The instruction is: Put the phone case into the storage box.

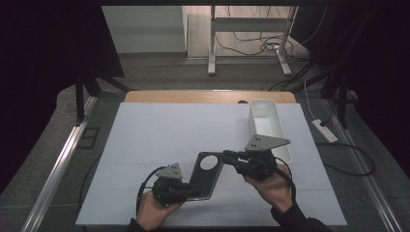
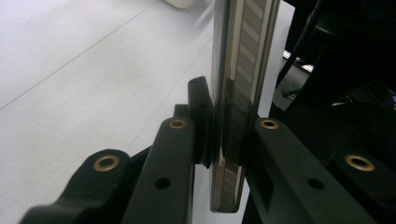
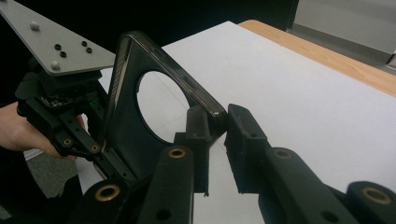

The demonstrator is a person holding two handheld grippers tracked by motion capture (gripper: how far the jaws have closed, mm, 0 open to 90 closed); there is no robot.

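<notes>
A white-covered table (image 1: 159, 130) is spread beneath both tongs, its wooden edge (image 1: 193, 96) seen along the far side, beyond them. A white oblong bin (image 1: 269, 121) is stood on the sheet just past the right gripper (image 1: 227, 157), on its far side, well apart from the left gripper (image 1: 191, 191). Between the two tongs a dark phone case (image 1: 207, 175) with a large round cutout is held off the sheet, tilted, with one end at each tool. Its nearer end is clamped by the left gripper (image 2: 224, 154): in the left gripper view the case (image 2: 238, 93) is seen edge-on and upright, and both black pads are pressed flat against its faces, so that these jaws are closed on it with only the case's thickness between them. Its far upper corner is met by the right gripper (image 3: 217, 126): in the right gripper view the case's corner (image 3: 187, 88) is seen lying in the narrow gap, touched by the left pad, while the other pad is seen just beside the rim, and whether it presses cannot be told. The left gripper (image 3: 70, 126), with its grey plate, is seen behind the case, in the person's hand (image 3: 18, 130).
</notes>
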